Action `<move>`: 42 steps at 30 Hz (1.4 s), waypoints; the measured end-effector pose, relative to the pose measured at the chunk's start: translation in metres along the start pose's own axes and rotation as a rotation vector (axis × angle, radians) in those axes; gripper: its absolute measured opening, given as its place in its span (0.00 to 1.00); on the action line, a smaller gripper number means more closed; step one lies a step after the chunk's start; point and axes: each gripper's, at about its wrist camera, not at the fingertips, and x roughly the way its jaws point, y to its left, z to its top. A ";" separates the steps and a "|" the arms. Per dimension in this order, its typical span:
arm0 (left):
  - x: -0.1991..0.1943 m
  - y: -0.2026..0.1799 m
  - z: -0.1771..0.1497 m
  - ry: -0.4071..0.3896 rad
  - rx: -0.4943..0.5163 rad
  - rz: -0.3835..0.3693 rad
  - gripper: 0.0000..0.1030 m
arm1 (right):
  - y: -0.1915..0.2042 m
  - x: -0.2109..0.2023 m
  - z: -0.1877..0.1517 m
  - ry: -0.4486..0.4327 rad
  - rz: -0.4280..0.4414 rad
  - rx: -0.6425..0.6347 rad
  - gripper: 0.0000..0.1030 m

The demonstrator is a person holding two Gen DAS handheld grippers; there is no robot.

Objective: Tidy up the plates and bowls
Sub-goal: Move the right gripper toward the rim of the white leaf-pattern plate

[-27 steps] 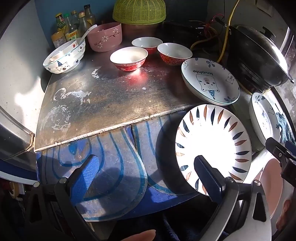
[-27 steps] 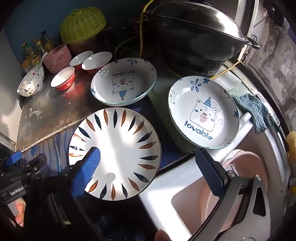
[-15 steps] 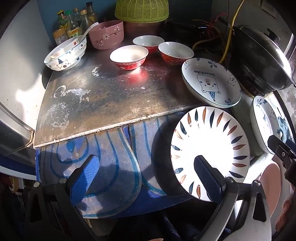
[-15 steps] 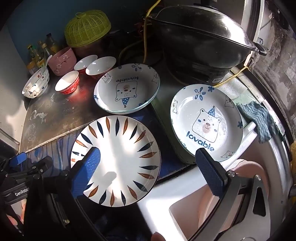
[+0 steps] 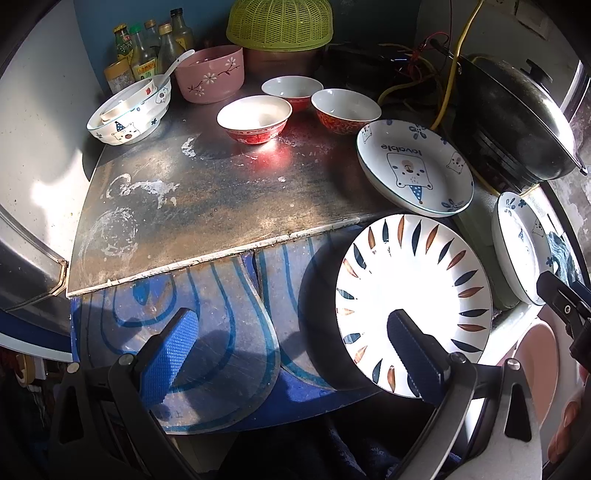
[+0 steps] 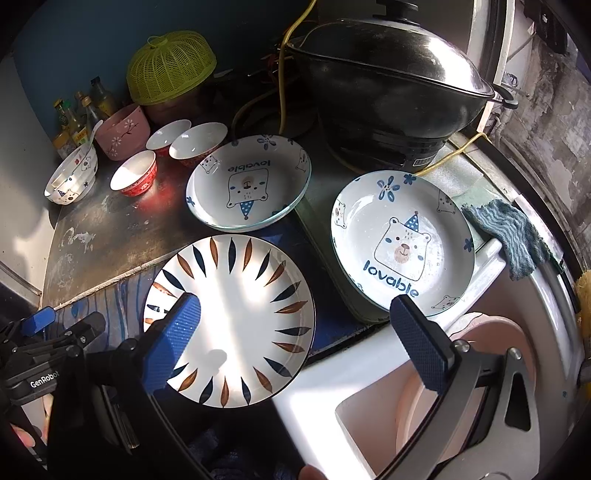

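A white plate with leaf marks lies on the blue patterned counter. A bear plate sits behind it and a second bear plate to its right. Three red bowls, a pink bowl and a bear bowl with a spoon stand at the back. My left gripper is open, its right finger over the leaf plate. My right gripper is open above the leaf plate's near right edge.
A black lidded wok stands at the back right with a yellow cable. A green mesh cover and bottles line the back wall. A white sink with a pink basin is at the right; a blue cloth lies on its edge.
Both grippers have shifted slightly forward and upward over the counter; the dishes appear a little lower in both views. No dish has moved. Both grippers stay open.
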 end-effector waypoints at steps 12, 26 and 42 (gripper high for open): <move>0.000 -0.004 0.000 -0.001 0.013 -0.001 1.00 | -0.003 0.001 -0.001 0.008 -0.003 0.012 1.00; 0.002 -0.004 0.003 -0.001 0.015 0.001 1.00 | -0.003 0.005 0.001 0.019 -0.002 0.018 1.00; 0.006 -0.003 0.008 0.002 0.018 0.002 1.00 | -0.007 0.009 0.001 0.034 -0.015 0.047 1.00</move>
